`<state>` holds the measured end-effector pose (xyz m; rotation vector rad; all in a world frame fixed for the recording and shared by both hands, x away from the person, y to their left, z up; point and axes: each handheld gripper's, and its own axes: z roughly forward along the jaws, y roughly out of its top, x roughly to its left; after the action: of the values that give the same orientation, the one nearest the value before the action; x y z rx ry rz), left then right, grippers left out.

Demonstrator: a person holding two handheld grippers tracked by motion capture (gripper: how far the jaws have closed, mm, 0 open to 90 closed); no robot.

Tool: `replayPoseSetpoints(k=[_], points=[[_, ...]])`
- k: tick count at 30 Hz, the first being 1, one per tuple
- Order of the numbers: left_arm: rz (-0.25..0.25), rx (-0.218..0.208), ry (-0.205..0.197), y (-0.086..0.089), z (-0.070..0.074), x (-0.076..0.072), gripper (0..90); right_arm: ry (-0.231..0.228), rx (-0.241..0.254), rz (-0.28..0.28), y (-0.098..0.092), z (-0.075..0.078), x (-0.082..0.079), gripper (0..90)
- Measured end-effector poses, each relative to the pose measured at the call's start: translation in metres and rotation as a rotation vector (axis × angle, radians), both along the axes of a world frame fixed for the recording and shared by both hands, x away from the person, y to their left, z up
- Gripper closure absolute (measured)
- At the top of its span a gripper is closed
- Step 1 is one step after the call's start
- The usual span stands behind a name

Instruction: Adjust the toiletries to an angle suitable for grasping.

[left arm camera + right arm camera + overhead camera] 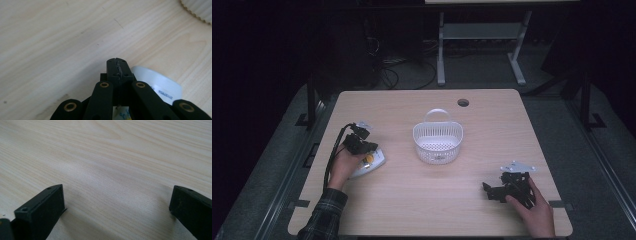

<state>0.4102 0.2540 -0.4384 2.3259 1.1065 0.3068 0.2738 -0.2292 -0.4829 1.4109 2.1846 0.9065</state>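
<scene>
My left gripper [368, 147] sits at the table's left side, its jaws pressed together tip to tip [117, 67]. Just under and beside it lies a flat white packet [375, 163] with a yellow-orange mark; the left gripper view shows its rounded white edge [160, 81] right of the jaws. Whether the jaws pinch any part of it I cannot tell. A white slotted basket [437, 127] with a handle stands at the table's middle, and its rim [197, 8] is at the far right ahead of the left gripper. My right gripper [488, 191] rests low at the front right, jaws wide apart [117, 205] over bare wood.
The light wooden table [422, 210] has a round cable hole [463, 103] near its far edge. Beyond the table a white desk frame [441, 50] and cables lie on a dark floor.
</scene>
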Motion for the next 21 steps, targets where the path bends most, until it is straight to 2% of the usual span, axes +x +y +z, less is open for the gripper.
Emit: replayPoseSetpoints(k=[7,21], points=[[-0.026,0.013,0.006,-0.009,-0.002,-0.01,89.9,-0.001,0.0,0.001,0.0,0.0,0.0,0.0],[-0.083,-0.003,0.014,-0.024,0.001,-0.032,90.0,-0.001,0.0,0.001,0.0,0.0,-0.001,0.0]])
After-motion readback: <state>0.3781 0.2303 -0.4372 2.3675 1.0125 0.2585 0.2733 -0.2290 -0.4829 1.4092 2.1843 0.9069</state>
